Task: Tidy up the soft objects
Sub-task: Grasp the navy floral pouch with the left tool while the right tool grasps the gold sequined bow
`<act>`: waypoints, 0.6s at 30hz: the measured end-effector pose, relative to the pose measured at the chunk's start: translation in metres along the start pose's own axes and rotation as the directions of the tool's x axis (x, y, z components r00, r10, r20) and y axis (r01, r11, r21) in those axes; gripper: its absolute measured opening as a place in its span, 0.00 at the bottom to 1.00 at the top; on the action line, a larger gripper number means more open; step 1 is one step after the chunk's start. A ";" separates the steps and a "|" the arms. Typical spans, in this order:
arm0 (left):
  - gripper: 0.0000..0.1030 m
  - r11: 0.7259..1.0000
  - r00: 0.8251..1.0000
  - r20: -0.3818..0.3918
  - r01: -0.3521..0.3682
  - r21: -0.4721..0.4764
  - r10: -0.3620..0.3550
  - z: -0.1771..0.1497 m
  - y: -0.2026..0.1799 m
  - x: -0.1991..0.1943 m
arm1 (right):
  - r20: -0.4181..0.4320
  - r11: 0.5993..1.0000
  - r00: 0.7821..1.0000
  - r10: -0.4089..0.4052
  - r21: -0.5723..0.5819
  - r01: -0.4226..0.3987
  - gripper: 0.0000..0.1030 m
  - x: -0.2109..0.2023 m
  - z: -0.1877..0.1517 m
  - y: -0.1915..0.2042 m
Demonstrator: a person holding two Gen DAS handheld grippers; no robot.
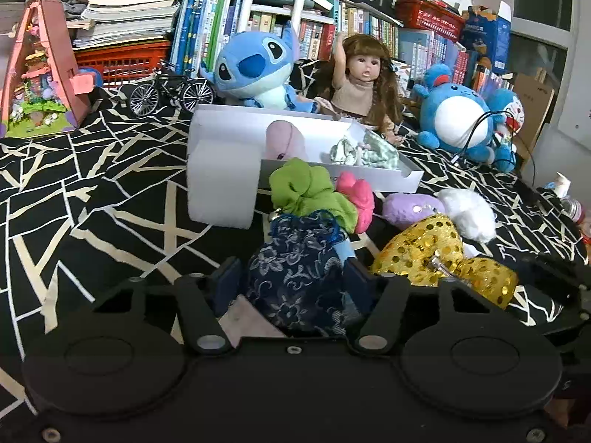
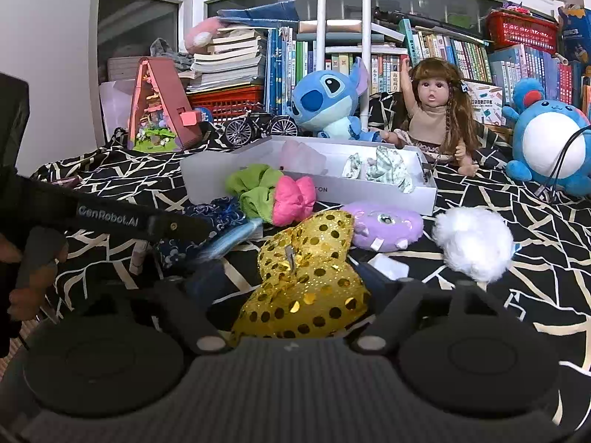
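A navy floral pouch (image 1: 299, 277) lies on the black patterned cloth, and my left gripper (image 1: 291, 277) is shut on it, a pad against each side. To its right lies a gold sequin bow (image 2: 306, 280). My right gripper (image 2: 291, 284) stands open around the bow, with a gap at its left finger. Ahead lie a green scrunchie (image 1: 303, 188), a pink scrunchie (image 1: 358, 195), a purple plush (image 2: 388, 225) and a white fluffy ball (image 2: 472, 240). Behind them is a white box (image 1: 369, 181) holding a pale pink piece and patterned green cloth.
A white foam block (image 1: 221, 184) stands at the box's left end. Behind sit a blue Stitch plush (image 1: 255, 70), a doll (image 1: 362, 81) and a round blue plush (image 1: 458, 118) with a black cable. A model bicycle (image 1: 170, 90), a pink toy house (image 1: 44, 74) and bookshelves fill the back.
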State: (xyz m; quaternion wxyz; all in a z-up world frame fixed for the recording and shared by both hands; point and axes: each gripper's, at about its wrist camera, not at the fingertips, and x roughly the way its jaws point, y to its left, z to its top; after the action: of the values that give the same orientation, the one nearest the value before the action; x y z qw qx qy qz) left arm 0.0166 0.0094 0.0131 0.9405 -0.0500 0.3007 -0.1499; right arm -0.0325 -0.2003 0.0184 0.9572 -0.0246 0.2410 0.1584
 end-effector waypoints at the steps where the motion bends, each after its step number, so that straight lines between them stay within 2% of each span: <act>1: 0.56 1.000 1.000 0.001 0.002 0.002 -0.002 0.001 0.000 0.000 | -0.001 1.000 1.000 -0.001 0.001 0.001 0.80 0.001 0.000 0.000; 10: 0.57 1.000 1.000 -0.027 0.014 -0.007 -0.014 0.004 -0.001 0.017 | -0.009 1.000 1.000 -0.007 0.022 0.007 0.70 0.012 -0.002 -0.001; 12: 0.55 1.000 0.999 -0.032 0.015 -0.015 -0.015 0.005 0.000 0.021 | -0.013 1.000 1.000 -0.004 0.027 0.004 0.61 0.015 -0.002 -0.002; 18: 0.46 0.998 0.998 -0.040 0.036 -0.050 -0.038 0.011 0.002 0.025 | -0.009 0.999 1.000 0.003 0.045 -0.003 0.49 0.020 -0.001 -0.002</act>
State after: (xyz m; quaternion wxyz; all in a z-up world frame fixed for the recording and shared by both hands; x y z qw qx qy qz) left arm 0.0434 0.0037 0.0077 0.9297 -0.0755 0.3226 -0.1610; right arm -0.0156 -0.1968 0.0079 0.9561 -0.0033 0.2490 0.1542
